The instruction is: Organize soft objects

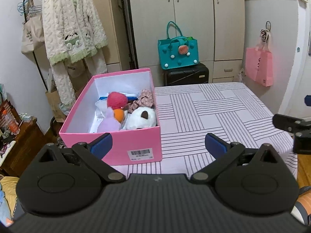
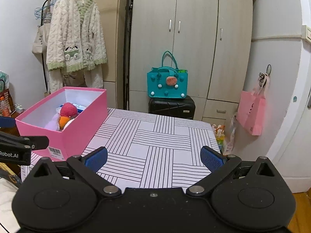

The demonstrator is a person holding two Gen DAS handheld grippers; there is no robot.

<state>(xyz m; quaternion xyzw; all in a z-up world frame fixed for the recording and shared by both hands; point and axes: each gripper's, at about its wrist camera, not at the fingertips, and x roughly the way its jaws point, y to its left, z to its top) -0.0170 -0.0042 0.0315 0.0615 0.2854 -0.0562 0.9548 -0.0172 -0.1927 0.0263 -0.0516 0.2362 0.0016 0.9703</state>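
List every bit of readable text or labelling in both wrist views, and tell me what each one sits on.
"Robot.AI": white letters on the left gripper body, cut off at the frame edge, so it may be partial.
Barcode sticker on the pink box: bars and digits too small to read.
Cream tote bag on the clothes rack: dark print, too blurred to read.
Pink hanging bag: faint marks, unreadable.

**A small bedroom with pale wardrobes**

A tall beige wardrobe (image 2: pixel 192 38) fills the back wall. In front of it a teal handbag (image 2: pixel 167 86) sits on a black suitcase (image 2: pixel 172 106). A fluffy white robe (image 2: pixel 75 36) hangs from a garment rack (image 1: pixel 32 44) on the left. A pink tote bag (image 2: pixel 252 112) hangs on the white wall at right. A striped cloth covers the table (image 2: pixel 155 145).
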